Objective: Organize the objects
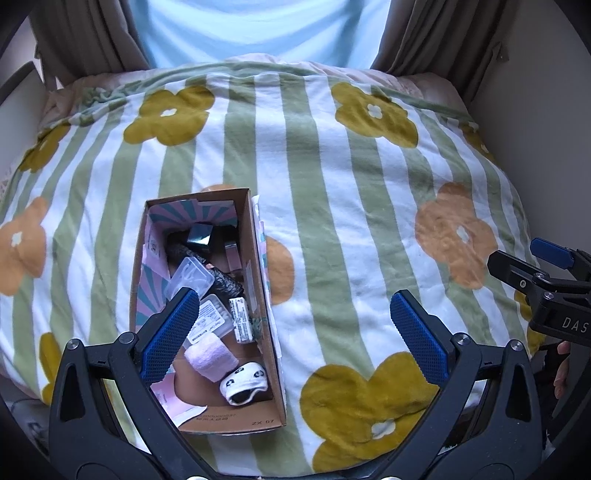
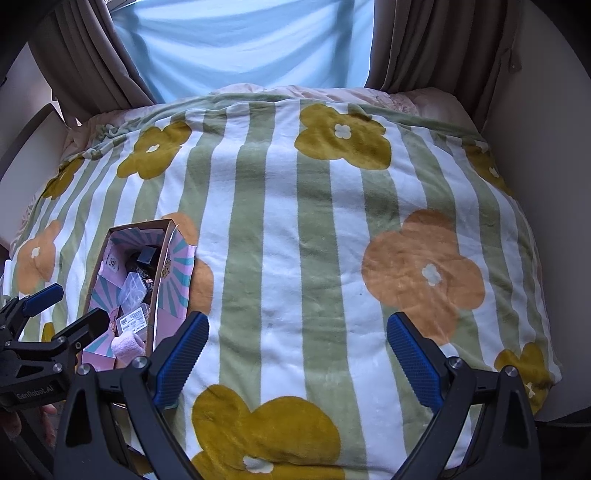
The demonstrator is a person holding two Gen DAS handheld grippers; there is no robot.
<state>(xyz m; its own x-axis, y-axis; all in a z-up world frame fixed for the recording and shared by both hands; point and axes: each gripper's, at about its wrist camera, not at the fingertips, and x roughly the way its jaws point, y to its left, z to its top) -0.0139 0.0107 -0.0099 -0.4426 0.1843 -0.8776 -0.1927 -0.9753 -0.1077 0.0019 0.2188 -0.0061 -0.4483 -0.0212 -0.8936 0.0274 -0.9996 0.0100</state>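
Observation:
An open cardboard box [image 1: 275, 369] lies on the striped flower blanket [image 1: 332, 166], left of centre. It holds several small items: a pink rolled cloth [image 1: 211, 357], a black-and-white sock [image 1: 244, 382], a clear plastic case [image 1: 189, 277], labelled packets [image 1: 242, 319] and a shiny dark cube [image 1: 199, 236]. My left gripper [image 1: 293, 338] is open and empty, its left finger [image 1: 166, 336] over the box. My right gripper [image 2: 295, 360] is open and empty over bare blanket [image 2: 314, 221], right of the box [image 2: 162, 291]. It also shows at the right edge of the left wrist view [image 1: 546, 273].
The blanket covers a bed that ends at brown curtains [image 1: 85, 37] and a pale blue window cover [image 1: 258, 29] at the back. A white wall [image 2: 535, 147] runs along the right. The left gripper shows at the left edge of the right wrist view [image 2: 48, 321].

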